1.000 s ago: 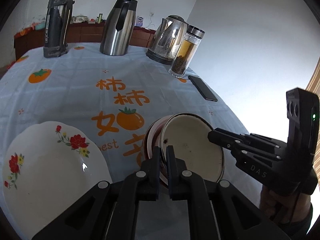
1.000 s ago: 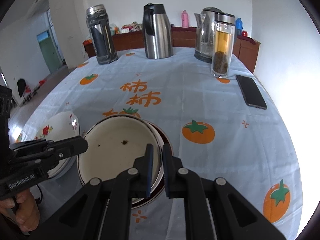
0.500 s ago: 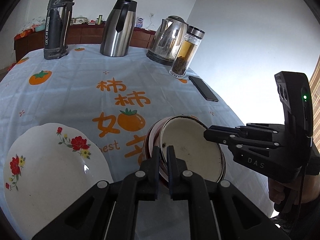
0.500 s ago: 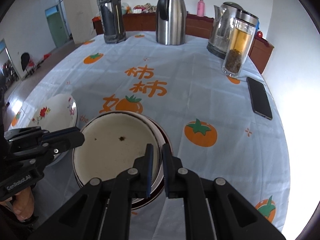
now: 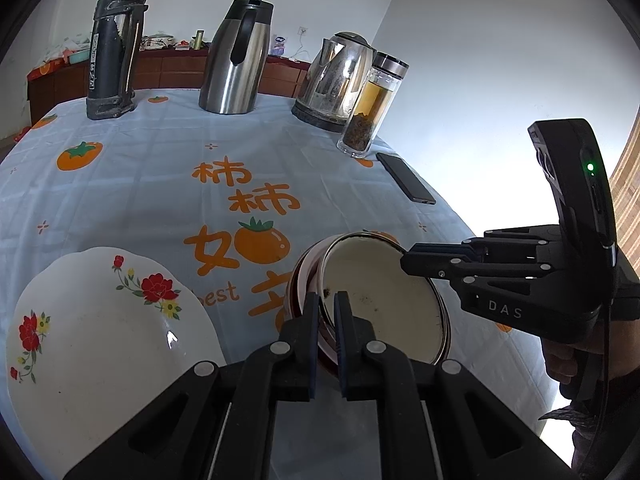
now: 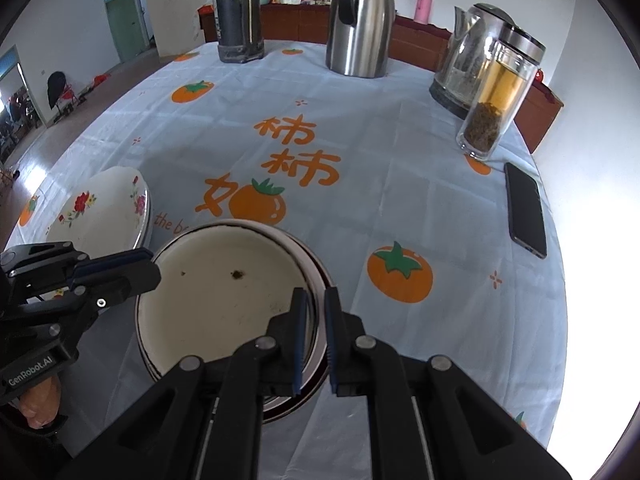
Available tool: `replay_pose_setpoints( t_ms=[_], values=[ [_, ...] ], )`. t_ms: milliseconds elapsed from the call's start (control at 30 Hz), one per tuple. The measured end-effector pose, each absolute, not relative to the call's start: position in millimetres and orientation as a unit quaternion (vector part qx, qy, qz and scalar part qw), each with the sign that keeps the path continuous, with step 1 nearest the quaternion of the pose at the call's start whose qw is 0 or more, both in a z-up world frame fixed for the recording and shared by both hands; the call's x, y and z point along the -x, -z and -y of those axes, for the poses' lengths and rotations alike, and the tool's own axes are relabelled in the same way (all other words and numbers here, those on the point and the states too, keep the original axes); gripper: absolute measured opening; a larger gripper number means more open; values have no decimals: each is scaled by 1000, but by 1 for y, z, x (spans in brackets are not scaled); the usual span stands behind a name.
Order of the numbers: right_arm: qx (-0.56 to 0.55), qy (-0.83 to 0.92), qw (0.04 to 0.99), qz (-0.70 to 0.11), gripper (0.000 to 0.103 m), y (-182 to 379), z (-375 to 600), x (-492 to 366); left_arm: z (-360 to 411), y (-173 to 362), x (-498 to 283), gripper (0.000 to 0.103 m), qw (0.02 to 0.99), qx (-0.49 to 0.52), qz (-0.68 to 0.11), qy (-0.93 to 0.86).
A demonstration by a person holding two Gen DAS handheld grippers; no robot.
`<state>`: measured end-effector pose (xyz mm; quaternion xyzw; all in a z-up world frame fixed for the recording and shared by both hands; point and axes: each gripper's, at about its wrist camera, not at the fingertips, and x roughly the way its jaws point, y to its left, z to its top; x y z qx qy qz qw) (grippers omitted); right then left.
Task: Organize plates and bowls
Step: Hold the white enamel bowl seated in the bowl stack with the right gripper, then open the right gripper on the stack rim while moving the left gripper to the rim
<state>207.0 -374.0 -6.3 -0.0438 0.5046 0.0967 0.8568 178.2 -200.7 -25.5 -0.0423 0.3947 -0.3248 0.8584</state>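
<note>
The cream bowl is pinched at opposite rims, low centre of both views: left gripper and right gripper, each pressed thin on the rim. Since a second ago the right gripper has been rolled and shifted a little; the bowl is seen tipped inside the dark red bowl, so separation or re-nesting is judged underway. The flowered plate is cut off at lower left. The red bowl's base is hidden.
</note>
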Motion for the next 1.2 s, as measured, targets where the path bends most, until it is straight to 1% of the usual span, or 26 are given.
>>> replay_pose_setpoints(
  t_ms=[700, 767, 900, 1067, 1100, 1133, 1167, 1200],
  values=[
    [29, -97, 861, -499, 10, 8, 377, -208, 201, 27, -181, 10, 863, 42, -394, 315],
    [23, -98, 863, -495, 10, 8, 378, -207, 200, 27, -182, 12, 862, 44, -395, 314],
    [8, -100, 871, -481, 11, 6, 382, -202, 201, 30, -183, 20, 860, 42, -402, 311],
    [-7, -99, 882, -460, 11, -3, 385, -194, 200, 30, -184, 21, 860, 44, -402, 310],
    [-9, -98, 884, -457, 12, -4, 386, -193, 200, 30, -184, 24, 860, 43, -403, 310],
    [-12, -98, 886, -454, 13, -5, 386, -191, 200, 31, -184, 31, 859, 42, -405, 309],
    [-17, -95, 888, -450, 20, -6, 388, -189, 201, 32, -184, 37, 858, 42, -407, 309],
    [-23, -90, 890, -446, 32, -6, 389, -186, 201, 32, -185, 51, 858, 41, -409, 308]
  ],
)
